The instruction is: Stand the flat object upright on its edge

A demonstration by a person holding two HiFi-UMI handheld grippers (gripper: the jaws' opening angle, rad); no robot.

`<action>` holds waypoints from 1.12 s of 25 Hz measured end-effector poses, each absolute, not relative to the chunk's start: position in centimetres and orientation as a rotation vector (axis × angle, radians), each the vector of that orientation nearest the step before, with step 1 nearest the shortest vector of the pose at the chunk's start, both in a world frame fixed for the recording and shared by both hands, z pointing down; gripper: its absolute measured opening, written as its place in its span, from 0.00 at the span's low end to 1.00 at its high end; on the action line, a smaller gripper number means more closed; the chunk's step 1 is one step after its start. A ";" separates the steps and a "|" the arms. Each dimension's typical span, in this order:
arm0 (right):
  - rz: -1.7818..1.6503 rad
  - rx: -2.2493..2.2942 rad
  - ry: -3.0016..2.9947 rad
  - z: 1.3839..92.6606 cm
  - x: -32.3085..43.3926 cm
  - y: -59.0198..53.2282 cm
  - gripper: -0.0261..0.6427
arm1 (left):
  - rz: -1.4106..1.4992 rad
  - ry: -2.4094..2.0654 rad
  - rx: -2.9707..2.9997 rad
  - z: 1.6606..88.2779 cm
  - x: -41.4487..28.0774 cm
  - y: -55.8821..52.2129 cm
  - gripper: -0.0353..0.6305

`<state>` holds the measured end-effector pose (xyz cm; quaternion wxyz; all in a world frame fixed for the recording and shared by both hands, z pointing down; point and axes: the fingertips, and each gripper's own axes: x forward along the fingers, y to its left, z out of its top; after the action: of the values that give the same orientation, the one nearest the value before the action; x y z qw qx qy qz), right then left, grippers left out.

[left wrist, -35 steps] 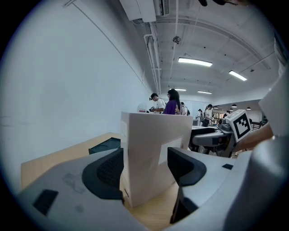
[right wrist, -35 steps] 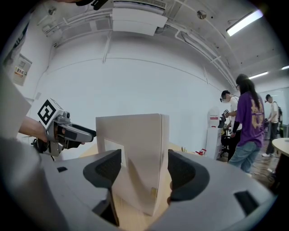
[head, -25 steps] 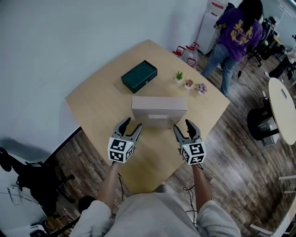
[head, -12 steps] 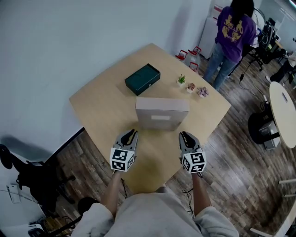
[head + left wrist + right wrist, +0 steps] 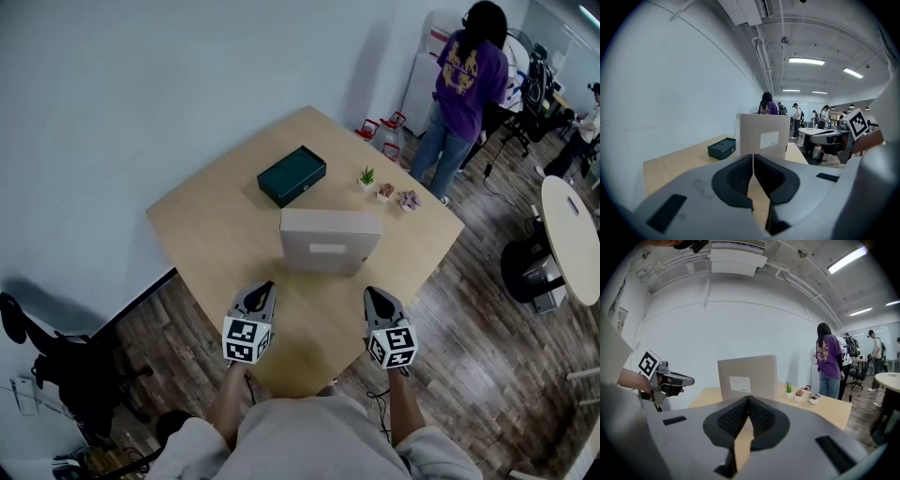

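Observation:
A flat beige cardboard box with a white label stands upright on its edge in the middle of the wooden table. It also shows in the left gripper view and the right gripper view. My left gripper hovers near the table's front edge, left of the box and apart from it, jaws shut and empty. My right gripper hangs at the box's right front, also shut on nothing. Both sets of jaws meet at the tips in their own views.
A dark green case lies behind the box. Three small potted plants line the table's right rear edge. A person in a purple shirt stands beyond the table. A round white table is at far right.
Both grippers were open close to the box's lower corners one second ago; they have shut and drawn back toward me. The box stays upright, untouched.

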<state>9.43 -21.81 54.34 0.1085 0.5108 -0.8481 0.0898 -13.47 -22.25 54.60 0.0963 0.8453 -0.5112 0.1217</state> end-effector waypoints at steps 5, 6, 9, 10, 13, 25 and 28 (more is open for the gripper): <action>0.265 1.519 -2.494 54.0 9.7 -20.6 0.04 | 0.347 -1.522 2.510 53.6 -13.9 -21.4 0.08; 0.264 1.522 -2.494 53.8 9.8 -20.4 0.04 | 0.339 -1.525 2.511 53.4 -14.0 -21.3 0.08; 0.258 1.532 -2.500 53.3 9.9 -20.1 0.04 | 0.317 -1.536 2.507 53.1 -14.4 -21.1 0.08; 0.255 1.536 -2.502 53.1 9.9 -20.0 0.04 | 0.312 -1.538 2.506 53.0 -14.5 -21.1 0.08; 0.240 1.540 -2.504 52.6 9.9 -19.5 0.04 | 0.302 -1.535 2.509 52.8 -14.4 -20.6 0.08; 0.217 1.536 -2.505 52.2 9.3 -18.1 0.04 | 0.290 -1.543 2.521 51.8 -14.7 -20.1 0.08; 0.218 1.548 -2.501 52.0 9.5 -18.0 0.04 | 0.287 -1.546 2.517 51.6 -14.8 -20.1 0.08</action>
<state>9.52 -18.04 52.04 0.0957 0.5224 -0.8441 0.0737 -14.76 -20.13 51.57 0.0866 0.8449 -0.5190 0.0964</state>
